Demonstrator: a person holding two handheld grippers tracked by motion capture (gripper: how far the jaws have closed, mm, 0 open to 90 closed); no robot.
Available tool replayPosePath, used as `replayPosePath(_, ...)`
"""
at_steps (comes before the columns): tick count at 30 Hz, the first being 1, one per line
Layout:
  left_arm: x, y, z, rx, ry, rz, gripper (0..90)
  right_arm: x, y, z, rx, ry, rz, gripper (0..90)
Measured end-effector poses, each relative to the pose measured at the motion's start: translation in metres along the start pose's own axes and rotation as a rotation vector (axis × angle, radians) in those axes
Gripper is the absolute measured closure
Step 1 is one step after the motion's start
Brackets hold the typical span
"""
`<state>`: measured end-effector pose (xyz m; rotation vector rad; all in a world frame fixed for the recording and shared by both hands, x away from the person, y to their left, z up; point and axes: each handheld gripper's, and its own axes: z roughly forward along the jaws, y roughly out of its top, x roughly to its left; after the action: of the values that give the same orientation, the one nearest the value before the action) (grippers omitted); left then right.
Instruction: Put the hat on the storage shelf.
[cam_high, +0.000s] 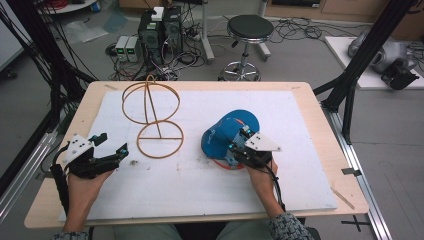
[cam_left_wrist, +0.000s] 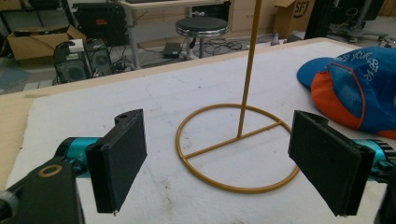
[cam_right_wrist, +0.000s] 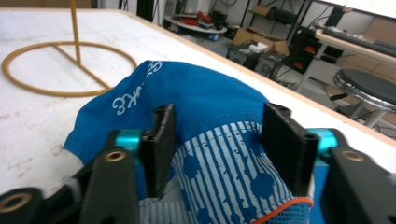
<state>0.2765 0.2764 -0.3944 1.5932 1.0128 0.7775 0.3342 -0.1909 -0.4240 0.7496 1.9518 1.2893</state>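
The blue cap (cam_high: 231, 134) lies on the white board (cam_high: 300, 165), right of the middle, with its orange-edged side toward the person and its long axis running from near left to far right. The right gripper (cam_high: 239, 145) is at its near edge; in the right gripper view the jaws stand apart with the striped cloth bulging between them, and I cannot tell if they pinch it. The cap's near part is hidden under this gripper. To the left stands the yellow wire stand (cam_high: 159, 131), its top cut off in the left gripper view. Further left, the left gripper (cam_high: 113, 146) is spread wide, holding nothing.
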Motion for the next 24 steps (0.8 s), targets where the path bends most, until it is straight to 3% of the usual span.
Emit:
replayPosePath(5, -0.002, 0.003, 0.000, -0.006, -0.003, 0.013, 19.5, 0.001, 0.001, -0.001, -0.005, -0.004, -0.014, 54.4)
replayPosePath(11, -0.001, 0.000, 0.001, 0.003, -0.005, 0.003, 19.6, 0.001, 0.000, -0.002, 0.010, 0.000, -0.025, 69.9)
replayPosePath(12, -0.002, 0.001, 0.001, 0.001, -0.007, 0.004, 19.6, 0.000, 0.000, -0.002, 0.004, -0.005, -0.049, 74.7)
replayPosePath(16, -0.002, 0.001, 0.001, 0.001, -0.011, 0.010, 19.6, 0.002, 0.000, -0.003, 0.010, -0.010, -0.052, 80.3)
replayPosePath(17, -0.002, 0.001, 0.001, 0.003, -0.011, 0.009, 19.6, 0.001, 0.000, -0.004, -0.001, -0.011, -0.080, 84.0)
replayPosePath(24, 0.000, 0.002, -0.001, -0.003, -0.010, -0.002, 19.7, 0.003, 0.010, -0.011, -0.028, -0.005, -0.104, 87.4)
